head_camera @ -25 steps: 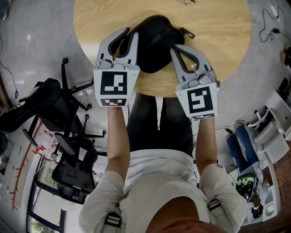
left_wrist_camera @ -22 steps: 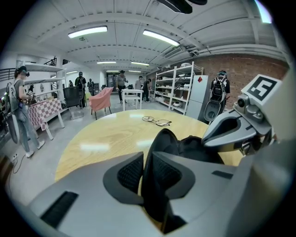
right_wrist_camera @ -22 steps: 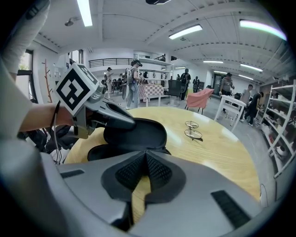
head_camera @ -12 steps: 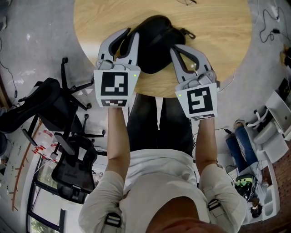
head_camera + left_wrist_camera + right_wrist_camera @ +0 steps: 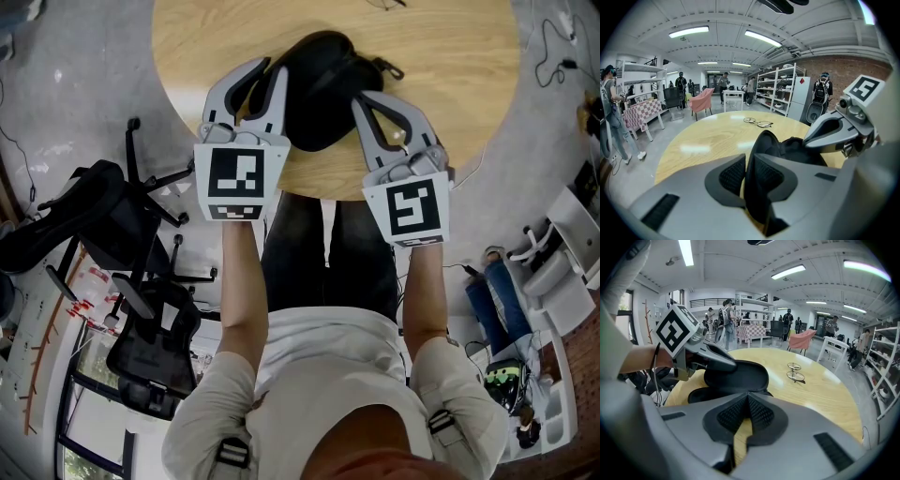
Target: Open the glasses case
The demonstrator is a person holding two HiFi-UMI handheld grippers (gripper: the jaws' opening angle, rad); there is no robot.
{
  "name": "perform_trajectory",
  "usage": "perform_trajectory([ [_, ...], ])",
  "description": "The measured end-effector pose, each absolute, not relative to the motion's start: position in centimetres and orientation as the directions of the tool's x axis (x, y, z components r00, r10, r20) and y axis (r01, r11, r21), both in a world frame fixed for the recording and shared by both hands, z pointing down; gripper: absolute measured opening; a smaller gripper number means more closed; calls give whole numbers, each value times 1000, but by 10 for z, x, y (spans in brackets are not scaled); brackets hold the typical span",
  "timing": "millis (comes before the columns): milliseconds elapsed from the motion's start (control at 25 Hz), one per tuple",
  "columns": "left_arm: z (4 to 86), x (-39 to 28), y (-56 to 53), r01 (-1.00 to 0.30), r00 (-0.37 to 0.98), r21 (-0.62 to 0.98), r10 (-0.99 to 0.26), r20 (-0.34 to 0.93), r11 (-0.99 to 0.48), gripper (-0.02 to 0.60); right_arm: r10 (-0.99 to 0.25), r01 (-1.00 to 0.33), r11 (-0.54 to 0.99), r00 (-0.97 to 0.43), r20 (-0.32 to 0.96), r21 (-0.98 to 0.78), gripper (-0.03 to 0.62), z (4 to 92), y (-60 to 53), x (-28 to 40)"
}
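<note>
The black oval clamshell glasses case (image 5: 323, 80) sits near the front edge of the round light-wood worktop (image 5: 441, 66), between the two tools. It is open. Its lower shell lies flat on the wood, and its lid (image 5: 736, 376) stands raised and tilted, its hollow, dark, smooth inside turned towards the right gripper view. A small dark tab (image 5: 386, 67) sticks out at the case's far right end.

The left tool (image 5: 269, 70) is narrowed onto the lid's edge. In the left gripper view the black rim runs up between its ribbed pads (image 5: 731, 174), which press on it from both sides.

The right tool (image 5: 366, 101) hangs just beside the case's right side. Its jaws are closed together with nothing between them, and only bare wood shows below the pads (image 5: 761, 413).

A pair of thin wire-framed spectacles (image 5: 794, 372) lies on the worktop beyond the case, well apart from it.
</note>
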State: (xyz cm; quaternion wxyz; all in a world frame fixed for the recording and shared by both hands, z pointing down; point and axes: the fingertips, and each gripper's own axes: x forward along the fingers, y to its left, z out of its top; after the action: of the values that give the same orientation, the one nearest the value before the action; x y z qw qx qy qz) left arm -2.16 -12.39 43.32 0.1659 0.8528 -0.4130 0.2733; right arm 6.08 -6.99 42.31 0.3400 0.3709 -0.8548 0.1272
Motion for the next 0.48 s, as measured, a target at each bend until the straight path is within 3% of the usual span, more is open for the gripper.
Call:
perform_trajectory([
  [480, 435, -22, -122, -794, 512, 61, -612, 603, -605, 67, -580, -753, 657, -487, 653, 22, 18, 421, -73, 62],
])
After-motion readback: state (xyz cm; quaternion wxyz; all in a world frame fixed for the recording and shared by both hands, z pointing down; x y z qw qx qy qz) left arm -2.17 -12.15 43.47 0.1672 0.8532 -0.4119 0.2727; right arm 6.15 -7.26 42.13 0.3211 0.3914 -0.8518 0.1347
